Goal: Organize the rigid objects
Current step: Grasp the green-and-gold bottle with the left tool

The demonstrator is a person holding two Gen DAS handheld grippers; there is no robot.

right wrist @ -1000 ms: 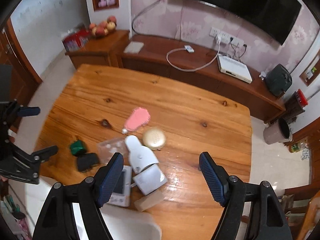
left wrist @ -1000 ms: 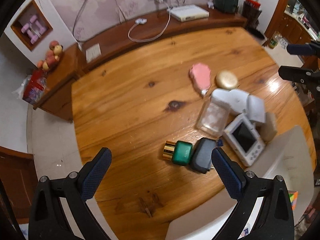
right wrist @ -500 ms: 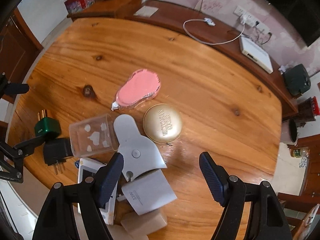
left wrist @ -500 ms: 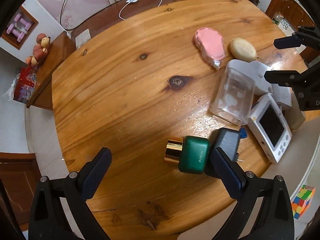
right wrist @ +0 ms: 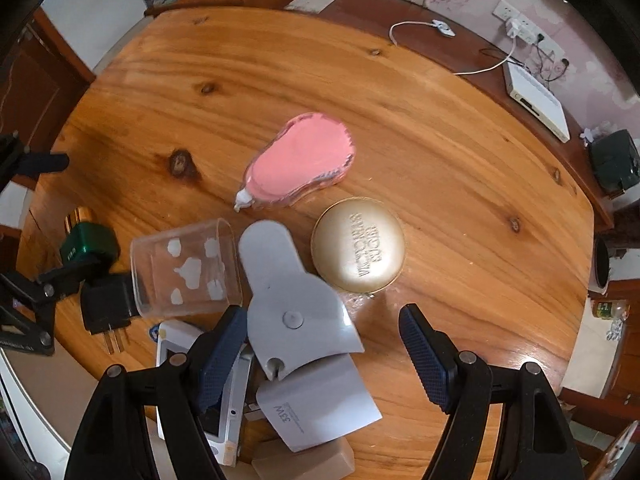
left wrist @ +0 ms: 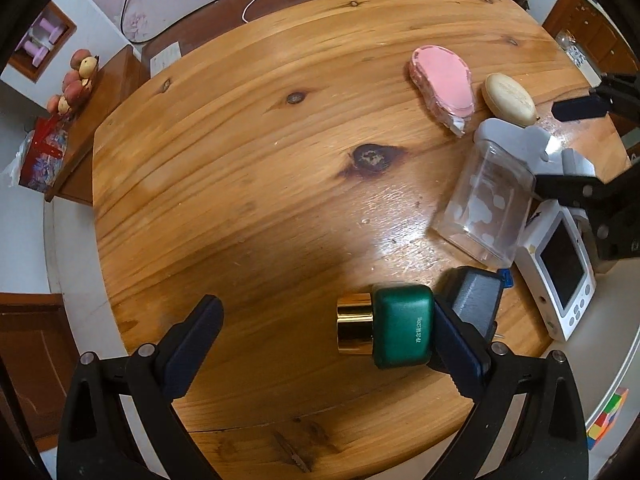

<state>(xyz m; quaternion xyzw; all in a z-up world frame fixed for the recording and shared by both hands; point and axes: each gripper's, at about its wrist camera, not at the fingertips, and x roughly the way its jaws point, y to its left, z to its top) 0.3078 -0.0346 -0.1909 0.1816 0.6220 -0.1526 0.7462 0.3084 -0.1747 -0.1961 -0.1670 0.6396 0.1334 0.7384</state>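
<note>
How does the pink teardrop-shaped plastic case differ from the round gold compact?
The pink teardrop-shaped plastic case is elongated with a white tip; the round gold compact is a circle. The pink case has a plain, flat top; the gold compact is domed, shiny and bears lettering. Both lie flat on the wooden table, apart.

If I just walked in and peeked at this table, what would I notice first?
Probably the bright pink case lying flat in the middle of the wooden table, with the shiny round gold compact right beside it. Nearer the table's edge, a green bottle with a gold cap lies on its side between the open left gripper's fingers. The right gripper, also open, hangs over a grey device.
</note>
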